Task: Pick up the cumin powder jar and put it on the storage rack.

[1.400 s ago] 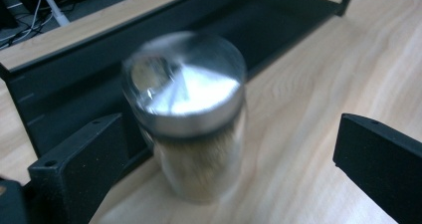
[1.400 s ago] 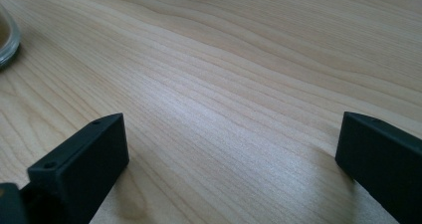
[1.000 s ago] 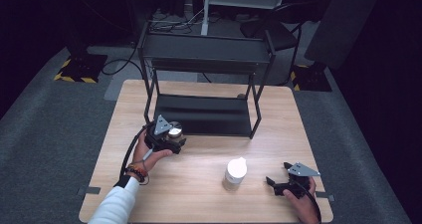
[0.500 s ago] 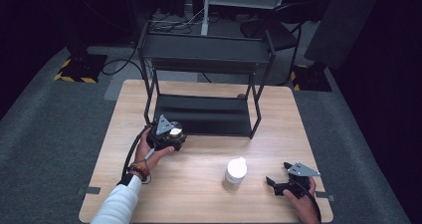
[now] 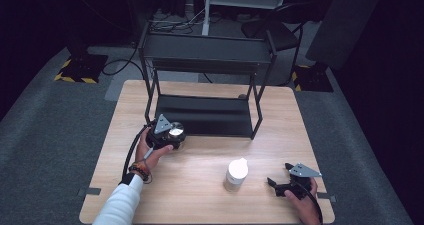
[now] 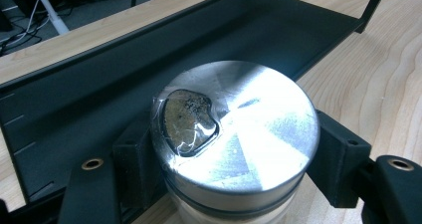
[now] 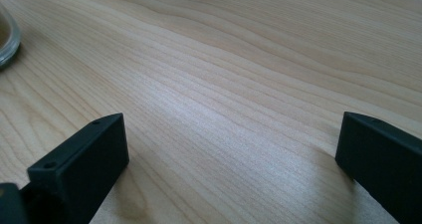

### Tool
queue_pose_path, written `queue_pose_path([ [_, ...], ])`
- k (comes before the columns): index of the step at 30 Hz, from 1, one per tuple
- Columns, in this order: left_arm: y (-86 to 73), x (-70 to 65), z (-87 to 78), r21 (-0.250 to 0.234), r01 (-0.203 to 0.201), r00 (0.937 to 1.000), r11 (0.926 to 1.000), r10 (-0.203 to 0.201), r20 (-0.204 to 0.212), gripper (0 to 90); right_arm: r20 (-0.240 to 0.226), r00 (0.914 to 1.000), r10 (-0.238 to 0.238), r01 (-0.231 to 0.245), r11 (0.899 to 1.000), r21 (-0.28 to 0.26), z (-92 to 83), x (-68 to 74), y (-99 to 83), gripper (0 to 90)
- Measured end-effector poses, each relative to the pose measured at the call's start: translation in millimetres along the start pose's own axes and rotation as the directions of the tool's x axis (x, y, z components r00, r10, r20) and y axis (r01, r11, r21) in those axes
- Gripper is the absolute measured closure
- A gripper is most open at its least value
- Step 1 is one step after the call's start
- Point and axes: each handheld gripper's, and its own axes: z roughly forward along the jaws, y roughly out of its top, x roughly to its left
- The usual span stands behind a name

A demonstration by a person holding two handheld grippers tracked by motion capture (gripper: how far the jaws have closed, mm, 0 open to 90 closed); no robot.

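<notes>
The left gripper (image 5: 167,137) has just been closing, and its two black matte jaws now pinch one round jar (image 6: 234,139), one on each side below the lid; the lid is a flat disc of brushed metal, bright with glare, and a dark smear sits under a crinkled clear film on its left part; the body under the lid looks pale and see-through. The jar stands on the wooden table (image 5: 200,195), just in front of the black metal rack (image 5: 202,115), at the left end of its low, flat shelf; the rack is square-edged, on thin legs, with two shelves. The table is pale wood with long wavy grain, smooth and faintly glossy. One white container (image 5: 236,174) with a rounded cap stands on the table, well in front of the rack, toward its right end. The right gripper (image 5: 290,185) rests near the table's front right corner, its two blocky black jaws spread wide over bare wood.
</notes>
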Motion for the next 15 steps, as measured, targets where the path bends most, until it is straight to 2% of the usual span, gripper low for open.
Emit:
queue_pose_path([
  [9,-0.3,1.9,-3.8,-0.007,0.017,0.9998,0.9998,-0.017,0.011,31.5,0.0,1.0,0.0,0.0,1.0,0.0,0.0,0.1,0.0,0.0],
  [12,5.9,3.1,-7.4,-0.001,0.008,0.9995,1.0,-0.008,0.03,31.6,0.0,1.0,0.0,0.0,1.0,0.0,0.0,0.0,0.0,0.0],
  [15,11.1,1.9,-10.2,0.003,0.002,0.9996,1.0,-0.002,0.027,31.6,0.0,1.0,0.0,0.0,1.0,0.0,0.0,0.0,0.0,0.0],
])
